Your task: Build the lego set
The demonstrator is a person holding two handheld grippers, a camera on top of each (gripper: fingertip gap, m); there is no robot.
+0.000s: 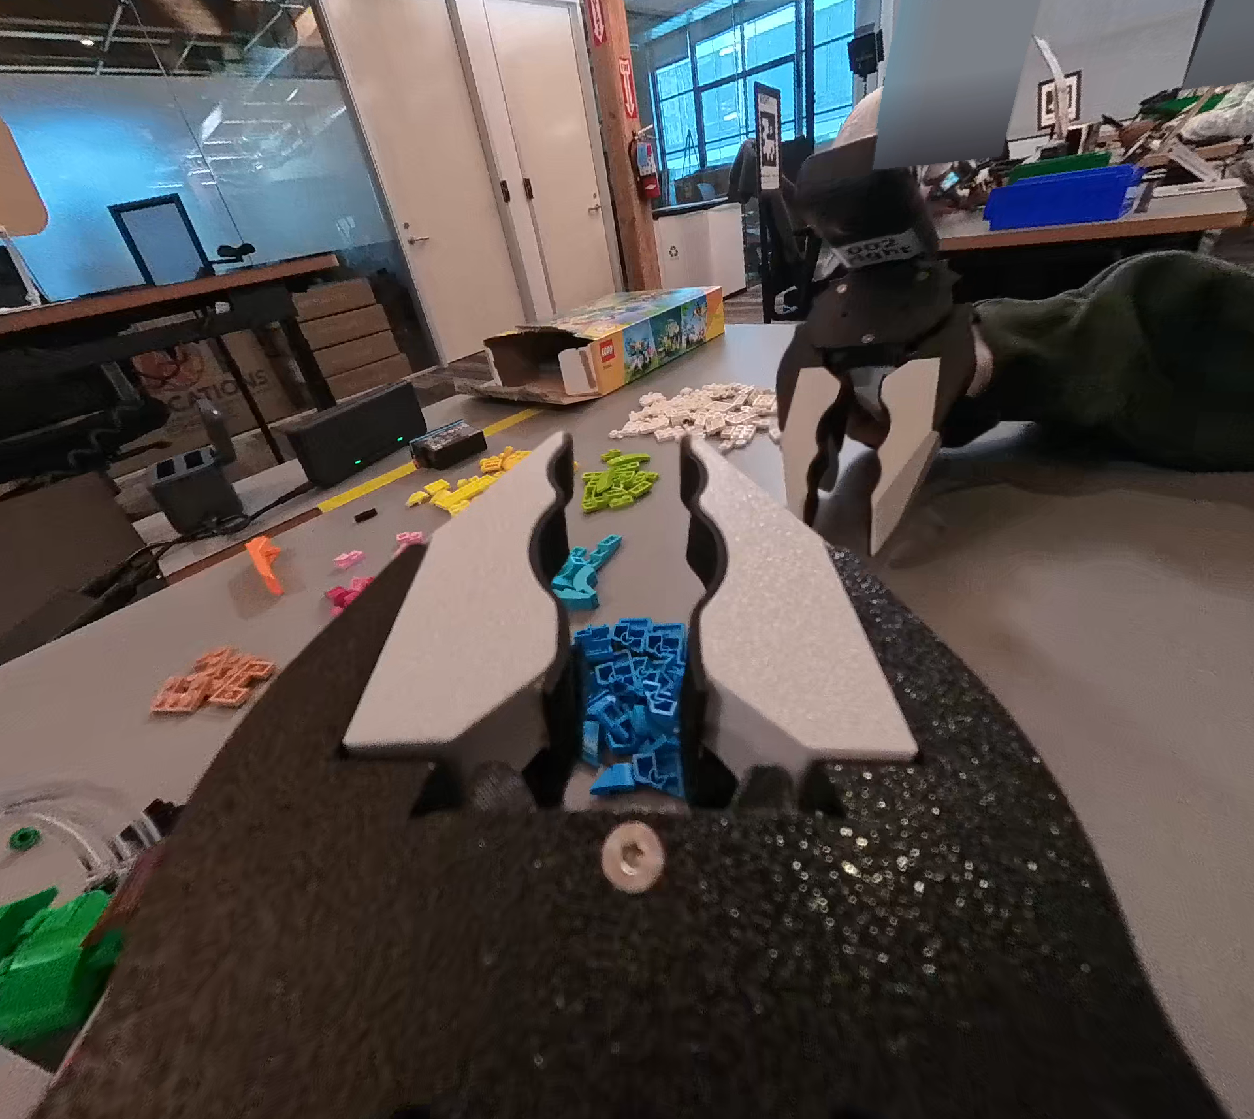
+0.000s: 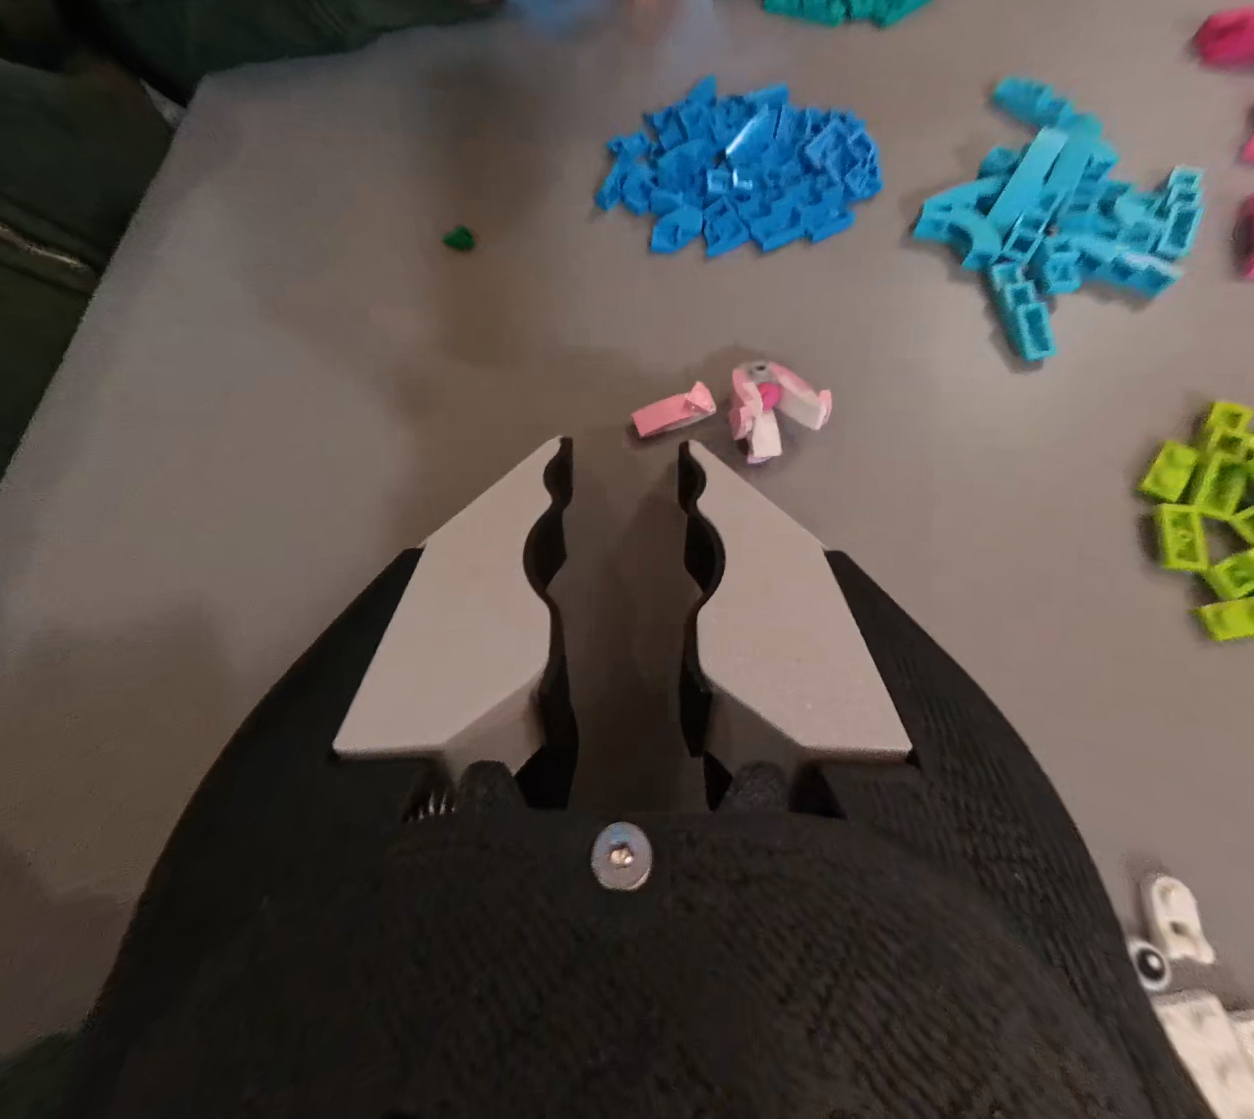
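Both grippers were spread and empty. The right gripper hovered over the small pink-and-white build mid-table, likely to grasp it; the left gripper waited above the blue brick pile, sorted by colour for easy picking.

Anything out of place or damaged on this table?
A single green piece lies alone on the bare table, apart from the sorted colour piles. The set's box lies on its side with its end flap torn open. Otherwise nothing stands out.
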